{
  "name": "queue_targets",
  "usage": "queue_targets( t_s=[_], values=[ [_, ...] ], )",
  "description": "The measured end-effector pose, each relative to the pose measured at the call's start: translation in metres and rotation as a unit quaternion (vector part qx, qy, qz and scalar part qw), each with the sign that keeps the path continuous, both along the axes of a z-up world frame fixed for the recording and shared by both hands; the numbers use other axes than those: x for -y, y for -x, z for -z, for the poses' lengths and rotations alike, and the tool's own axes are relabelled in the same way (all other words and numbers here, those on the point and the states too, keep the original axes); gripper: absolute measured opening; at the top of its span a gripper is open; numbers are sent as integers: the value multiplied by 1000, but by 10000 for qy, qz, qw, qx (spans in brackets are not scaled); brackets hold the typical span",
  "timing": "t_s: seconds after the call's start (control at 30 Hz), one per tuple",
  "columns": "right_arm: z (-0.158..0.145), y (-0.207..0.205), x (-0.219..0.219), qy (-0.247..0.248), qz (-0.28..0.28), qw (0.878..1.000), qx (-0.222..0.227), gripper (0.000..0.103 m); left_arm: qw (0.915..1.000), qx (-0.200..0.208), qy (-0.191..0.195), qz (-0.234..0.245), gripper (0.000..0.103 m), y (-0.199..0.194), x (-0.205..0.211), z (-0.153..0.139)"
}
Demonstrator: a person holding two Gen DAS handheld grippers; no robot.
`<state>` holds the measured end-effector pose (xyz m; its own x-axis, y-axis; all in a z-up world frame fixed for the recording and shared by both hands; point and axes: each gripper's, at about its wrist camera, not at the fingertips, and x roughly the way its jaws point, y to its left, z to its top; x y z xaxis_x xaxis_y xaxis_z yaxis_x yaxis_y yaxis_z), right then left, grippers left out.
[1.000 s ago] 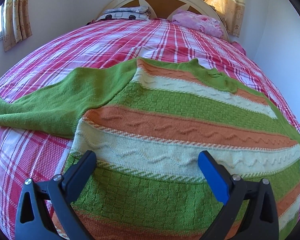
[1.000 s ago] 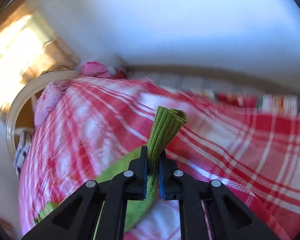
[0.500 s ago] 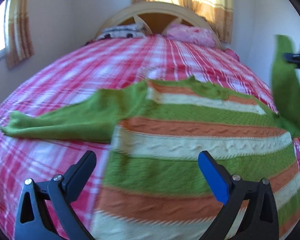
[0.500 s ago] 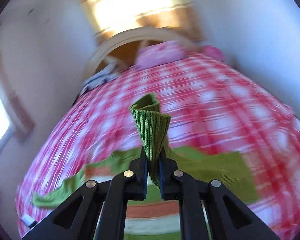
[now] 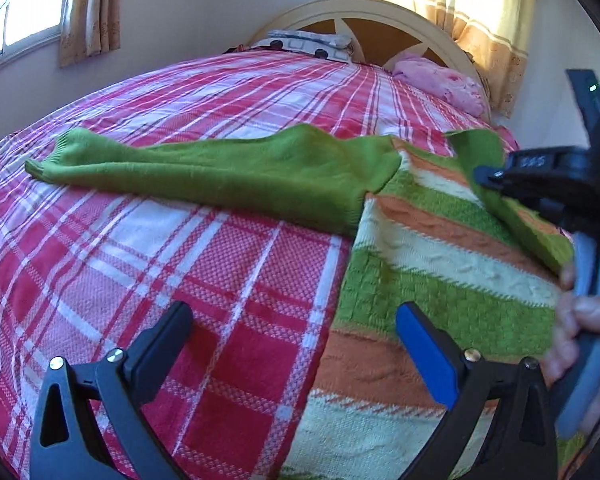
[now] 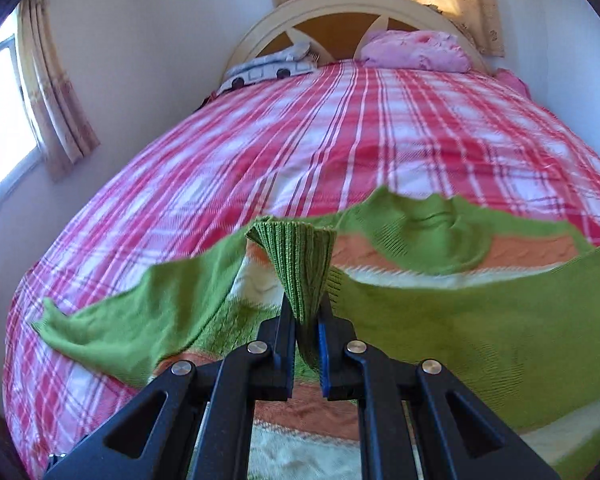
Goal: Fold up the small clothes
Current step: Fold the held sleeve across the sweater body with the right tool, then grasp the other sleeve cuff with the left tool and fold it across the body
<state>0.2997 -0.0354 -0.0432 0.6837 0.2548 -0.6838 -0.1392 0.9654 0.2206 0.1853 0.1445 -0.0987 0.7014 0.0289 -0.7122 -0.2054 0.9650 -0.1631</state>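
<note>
A small knit sweater with green, orange and cream stripes lies flat on the red plaid bed. Its left green sleeve stretches out to the left. My left gripper is open and empty, low over the bedspread at the sweater's left edge. My right gripper is shut on the ribbed cuff of the right sleeve, which is drawn across the sweater's body. The right gripper also shows in the left wrist view, holding the sleeve above the sweater.
A cream headboard stands at the far end with a pink pillow and a patterned pillow. Curtained windows are on the left wall and behind the headboard. A wall runs along the bed's right side.
My right gripper has carried the right sleeve from up in the air over onto the sweater's body. My left gripper has shifted left, off the sweater's middle to its left edge.
</note>
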Motion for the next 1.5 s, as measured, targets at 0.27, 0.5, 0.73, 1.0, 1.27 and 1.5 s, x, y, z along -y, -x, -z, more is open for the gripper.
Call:
queue_targets(
  t_s=[0.27,0.5,0.73,1.0,1.27,1.5],
  values=[
    [11,-5,-15,-971,-756,9919,-316,65,9998,-30,-182,86,103,2,7,4],
    [-26,15,15,-1317,-515,9897,219,32,9998,-29,-159,81,103,2,5,4],
    [23,2,-7,-890,-675,9917,-642,11,9997,-60,-213,52,103,0,6,5],
    [37,13,-27,-620,-852,9938,-368,11,9996,-136,-225,60,103,-2,8,6],
    [23,35,-4,-1015,-596,9926,313,11,9967,311,38,-753,103,11,-67,-36],
    [20,36,-10,-804,-561,9946,353,21,9729,460,-32,-2264,103,-3,-184,-50]
  ],
)
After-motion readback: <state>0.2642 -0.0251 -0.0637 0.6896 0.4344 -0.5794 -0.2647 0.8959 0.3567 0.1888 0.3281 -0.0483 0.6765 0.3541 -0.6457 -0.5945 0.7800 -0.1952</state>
